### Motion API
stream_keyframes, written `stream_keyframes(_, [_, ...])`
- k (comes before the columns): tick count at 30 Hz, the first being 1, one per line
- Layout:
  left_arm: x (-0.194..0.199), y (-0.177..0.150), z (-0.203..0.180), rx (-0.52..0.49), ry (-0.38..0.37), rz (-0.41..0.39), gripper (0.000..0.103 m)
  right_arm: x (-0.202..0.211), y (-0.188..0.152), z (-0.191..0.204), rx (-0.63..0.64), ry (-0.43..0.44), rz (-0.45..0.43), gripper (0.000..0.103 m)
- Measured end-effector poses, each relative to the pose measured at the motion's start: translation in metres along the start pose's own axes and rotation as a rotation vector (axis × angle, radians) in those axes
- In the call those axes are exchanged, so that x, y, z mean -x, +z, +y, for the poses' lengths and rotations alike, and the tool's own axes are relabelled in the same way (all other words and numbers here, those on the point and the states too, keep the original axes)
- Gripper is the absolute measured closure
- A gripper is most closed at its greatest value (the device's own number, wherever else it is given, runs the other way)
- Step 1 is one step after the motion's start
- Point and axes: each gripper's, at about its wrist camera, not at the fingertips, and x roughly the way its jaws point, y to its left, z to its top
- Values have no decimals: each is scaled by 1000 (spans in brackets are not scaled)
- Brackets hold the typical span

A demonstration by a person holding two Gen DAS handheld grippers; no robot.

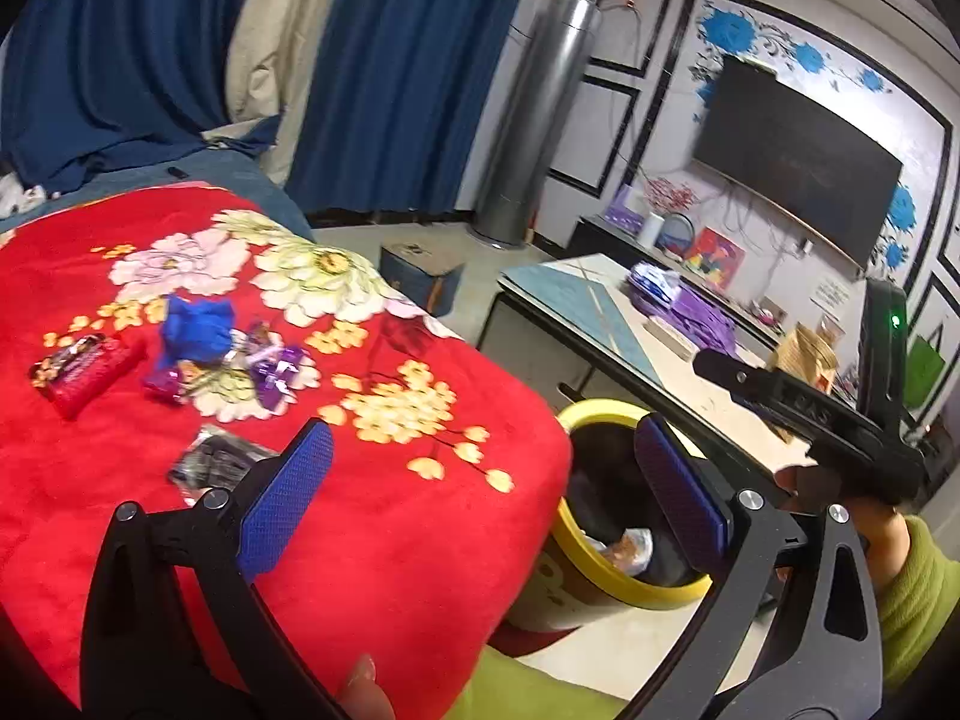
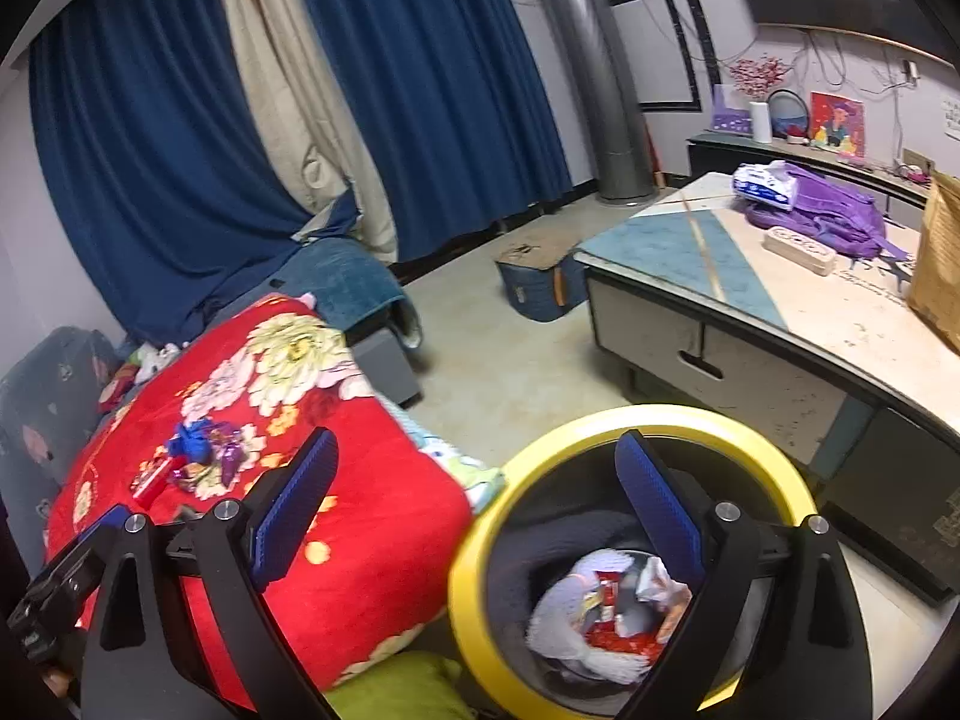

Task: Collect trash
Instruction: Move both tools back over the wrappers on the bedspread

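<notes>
Several pieces of trash lie on a red flowered blanket (image 1: 390,540): a red wrapper (image 1: 84,369), a blue crumpled piece (image 1: 195,327), purple wrappers (image 1: 276,369) and a dark wrapper (image 1: 213,462). My left gripper (image 1: 480,492) is open and empty above the blanket's near edge, just right of the dark wrapper. A yellow-rimmed trash bin (image 2: 774,468) stands on the floor beside the blanket, with wrappers (image 2: 606,618) inside. My right gripper (image 2: 474,510) is open and empty over the bin's left rim. The trash pile also shows in the right wrist view (image 2: 201,456).
A low table (image 2: 690,252) with a purple bag (image 2: 828,210) stands right of the bin. A blue box (image 2: 537,282) sits on the floor. Blue curtains (image 2: 420,90) and a grey column (image 2: 594,78) are behind. The right gripper body (image 1: 828,420) shows in the left wrist view.
</notes>
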Motion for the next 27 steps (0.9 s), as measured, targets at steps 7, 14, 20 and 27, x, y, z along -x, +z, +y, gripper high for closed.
stream_keyframes(7, [16, 10, 24, 41, 71, -55, 11, -3, 3, 32, 44, 60, 7, 12])
stream_keyframes(14, [35, 18, 55, 101, 121, -97, 11, -9, 10, 77, 98, 130, 2, 12])
stream_keyframes(20, [53, 22, 85, 157, 174, -143, 11, -18, 8, 116, 150, 192, 32, 12])
stream_keyframes(27, [75, 24, 134, 260, 251, -190, 11, -31, 2, 160, 223, 241, 58, 12])
